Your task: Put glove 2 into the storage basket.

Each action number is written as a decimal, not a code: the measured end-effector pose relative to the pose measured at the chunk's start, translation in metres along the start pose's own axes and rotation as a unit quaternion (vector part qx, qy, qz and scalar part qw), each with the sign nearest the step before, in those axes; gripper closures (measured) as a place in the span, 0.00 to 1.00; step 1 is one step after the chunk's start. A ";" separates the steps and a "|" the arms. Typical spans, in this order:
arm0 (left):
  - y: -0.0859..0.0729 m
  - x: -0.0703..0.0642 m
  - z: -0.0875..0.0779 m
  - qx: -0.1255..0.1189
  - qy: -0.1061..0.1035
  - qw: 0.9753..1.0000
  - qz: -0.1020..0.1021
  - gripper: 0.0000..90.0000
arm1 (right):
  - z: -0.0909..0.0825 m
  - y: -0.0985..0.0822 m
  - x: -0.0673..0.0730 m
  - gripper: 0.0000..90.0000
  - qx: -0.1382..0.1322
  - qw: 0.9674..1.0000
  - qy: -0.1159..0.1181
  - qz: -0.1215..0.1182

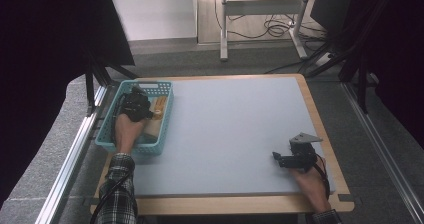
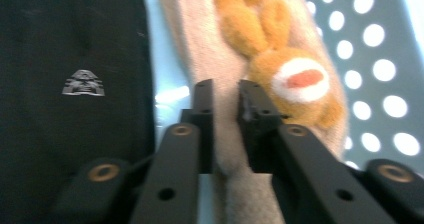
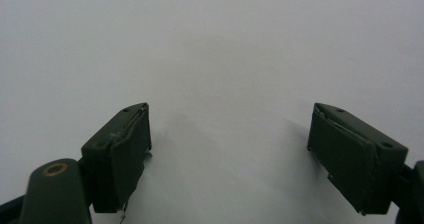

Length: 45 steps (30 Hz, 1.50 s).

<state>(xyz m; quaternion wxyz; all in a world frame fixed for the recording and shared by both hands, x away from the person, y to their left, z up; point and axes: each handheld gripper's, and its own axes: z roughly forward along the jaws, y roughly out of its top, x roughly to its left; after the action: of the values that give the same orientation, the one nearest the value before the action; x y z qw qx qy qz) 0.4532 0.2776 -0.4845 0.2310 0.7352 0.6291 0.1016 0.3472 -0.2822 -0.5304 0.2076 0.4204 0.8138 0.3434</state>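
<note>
Two grippers are in use. At the left of the high view, the left gripper (image 1: 136, 105) reaches down into a teal perforated basket (image 1: 109, 125) at the table's left edge. In the left gripper view its jaws stand nearly together, pinching a fold of beige cloth (image 2: 227, 149); an orange plush rabbit (image 2: 295, 79) lies on that cloth at upper right, and a black fabric item (image 2: 75, 84) with a small grey logo occupies the left side. At lower right of the high view, the right gripper (image 1: 295, 156) rests over the grey table surface (image 1: 235, 124), jaws spread wide with nothing between them.
</note>
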 end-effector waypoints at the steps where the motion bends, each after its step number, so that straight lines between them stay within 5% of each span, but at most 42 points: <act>1: 0.000 0.001 -0.002 -0.004 0.007 1.000 0.003 0.76 | 0.000 0.000 0.000 0.19 0.000 1.000 0.000 0.000; 6: -0.001 0.005 -0.010 -0.028 0.031 0.999 0.001 0.54 | 0.000 0.000 0.000 0.19 0.000 1.000 0.000 0.000; 13: -0.003 0.010 -0.020 -0.050 0.043 0.998 -0.004 0.40 | 0.000 0.000 0.000 0.19 0.000 1.000 0.000 0.000; 20: -0.005 0.012 -0.028 -0.062 0.027 0.998 -0.009 0.29 | 0.000 0.000 0.000 0.19 0.000 1.000 0.000 0.000; 28: -0.013 0.011 -0.038 -0.074 0.004 0.997 0.013 0.20 | 0.000 0.000 0.000 0.19 0.000 1.000 0.000 0.000; 38: -0.029 0.010 -0.053 -0.117 -0.029 0.992 0.022 0.13 | 0.000 0.000 0.000 0.19 0.000 1.000 0.000 0.000; 45: -0.038 0.002 -0.062 -0.129 -0.023 0.990 0.042 0.07 | 0.000 0.000 0.000 0.19 0.000 1.000 -0.001 0.000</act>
<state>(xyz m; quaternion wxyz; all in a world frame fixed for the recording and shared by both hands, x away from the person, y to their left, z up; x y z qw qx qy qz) 0.3924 0.2961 -0.4485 0.3341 0.7272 0.5736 0.1748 0.3471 -0.2821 -0.5305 0.2082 0.4202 0.8138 0.3432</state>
